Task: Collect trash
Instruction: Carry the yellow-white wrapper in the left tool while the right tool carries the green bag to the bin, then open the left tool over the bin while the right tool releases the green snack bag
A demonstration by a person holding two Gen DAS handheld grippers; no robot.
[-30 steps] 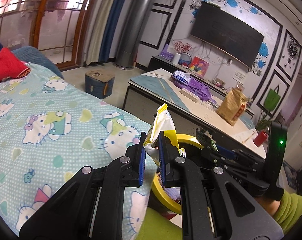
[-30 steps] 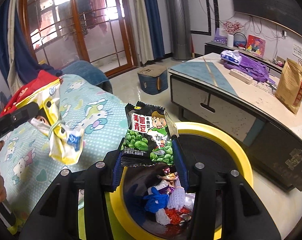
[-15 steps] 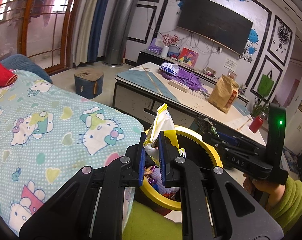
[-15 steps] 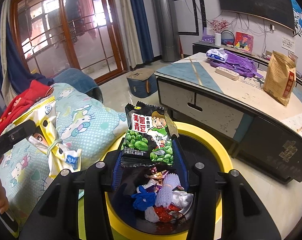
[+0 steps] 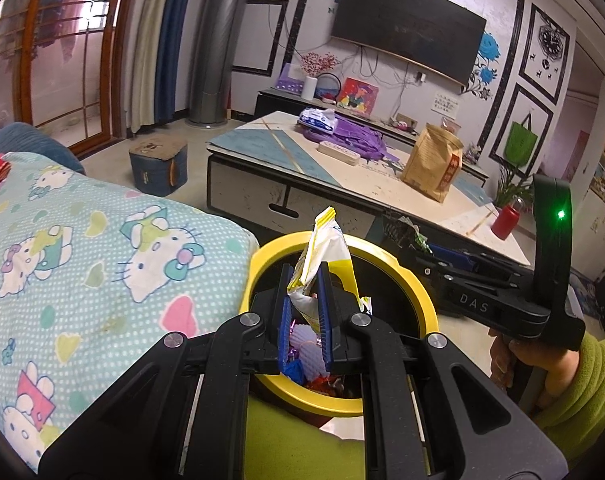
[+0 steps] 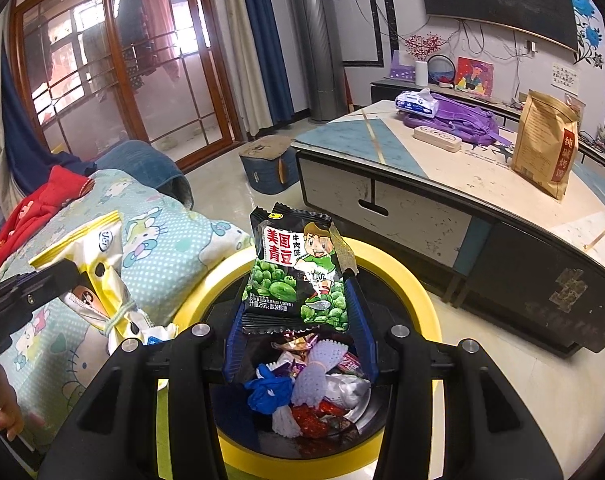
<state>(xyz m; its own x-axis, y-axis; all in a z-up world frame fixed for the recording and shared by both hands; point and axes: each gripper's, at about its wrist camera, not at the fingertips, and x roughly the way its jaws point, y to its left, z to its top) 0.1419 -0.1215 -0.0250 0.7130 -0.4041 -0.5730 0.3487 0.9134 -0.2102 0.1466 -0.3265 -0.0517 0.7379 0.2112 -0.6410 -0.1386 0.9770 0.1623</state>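
Observation:
A yellow-rimmed black trash bin (image 5: 402, 276) (image 6: 406, 280) with several wrappers inside stands on the floor beside the bed. My left gripper (image 5: 305, 280) is shut on a crumpled yellow-and-white wrapper (image 5: 324, 252), held over the bin's left half. My right gripper (image 6: 298, 300) is shut on a black-and-green pea snack packet (image 6: 294, 276), upright above the bin's opening. In the right wrist view the left gripper's yellow wrapper (image 6: 102, 272) shows at the left; in the left wrist view the right gripper (image 5: 410, 240) with its packet reaches in from the right.
A bed with a cartoon-cat cover (image 5: 82, 248) lies left of the bin. A low coffee table (image 5: 342, 176) (image 6: 462, 184) with a brown paper bag (image 6: 546, 148), purple cloth and tissue pack stands beyond. A small blue stool (image 5: 158, 168) sits on the floor.
Both grippers have moved forward over the bin with their wrappers still held. More of the bin's inside shows under each of them now.

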